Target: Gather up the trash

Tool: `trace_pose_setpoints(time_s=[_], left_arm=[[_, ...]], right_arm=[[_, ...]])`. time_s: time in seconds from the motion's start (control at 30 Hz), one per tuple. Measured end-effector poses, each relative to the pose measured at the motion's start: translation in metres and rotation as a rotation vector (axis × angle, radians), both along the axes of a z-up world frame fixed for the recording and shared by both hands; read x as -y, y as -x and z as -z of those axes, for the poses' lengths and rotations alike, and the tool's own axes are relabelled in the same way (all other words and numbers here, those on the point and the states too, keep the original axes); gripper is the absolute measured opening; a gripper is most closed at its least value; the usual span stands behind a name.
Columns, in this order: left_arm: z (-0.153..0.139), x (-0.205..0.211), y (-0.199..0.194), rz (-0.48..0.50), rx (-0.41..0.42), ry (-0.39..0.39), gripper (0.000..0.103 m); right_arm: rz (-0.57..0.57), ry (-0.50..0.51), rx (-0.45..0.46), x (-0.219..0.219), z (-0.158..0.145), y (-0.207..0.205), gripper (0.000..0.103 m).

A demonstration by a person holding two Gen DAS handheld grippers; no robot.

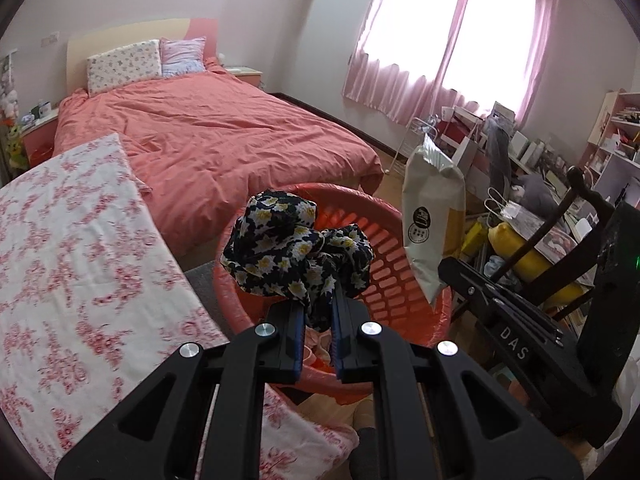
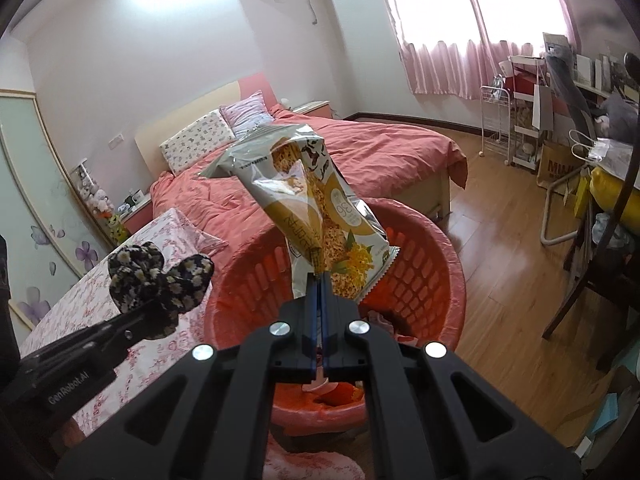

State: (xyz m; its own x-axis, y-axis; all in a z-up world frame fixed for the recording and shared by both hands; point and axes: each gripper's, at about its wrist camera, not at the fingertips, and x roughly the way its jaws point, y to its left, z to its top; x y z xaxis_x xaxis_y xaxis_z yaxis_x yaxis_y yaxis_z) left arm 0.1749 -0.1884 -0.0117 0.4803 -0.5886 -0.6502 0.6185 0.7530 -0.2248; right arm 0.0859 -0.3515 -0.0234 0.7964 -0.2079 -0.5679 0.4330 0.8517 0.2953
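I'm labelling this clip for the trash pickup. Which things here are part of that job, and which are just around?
Job:
- snack wrapper, clamped in the right gripper
- floral cloth, clamped in the left gripper
- red basket below both

Just around:
- bed
- pillows
- pink curtains
- cluttered desk

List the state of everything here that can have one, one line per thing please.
Left hand-held gripper: shut on the floral cloth.
Floral cloth: bunched, held above the basket.
Right hand-held gripper: shut on the snack bag.
Snack bag: crumpled, pinched by its bottom edge, held upright over the basket.
Red basket: upright, open, with some scraps at the bottom.
Curtains: drawn, daylight coming through.
Bed: made, cover wrinkled.
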Motion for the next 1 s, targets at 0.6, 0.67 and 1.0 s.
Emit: trace_pose_setpoints(time_s=[0.6, 0.67, 1.0], left_arm=[[0.027, 0.006, -0.018, -0.041, -0.092, -0.083, 0.042], [0.021, -0.007, -0.013, -0.062, -0.075, -0.078, 0.046], [-0.020, -0.104, 0.036, -0.253, 0.105, -0.065, 0.083]], right_arm=[[0.064, -0.027, -0.005, 0.030, 0.010, 0.000, 0.046], [0.074, 0.002, 0.003, 0.025, 0.004, 0.007, 0.058], [0.053, 0.189, 0.110, -0.049, -0.034, 0.065, 0.099]])
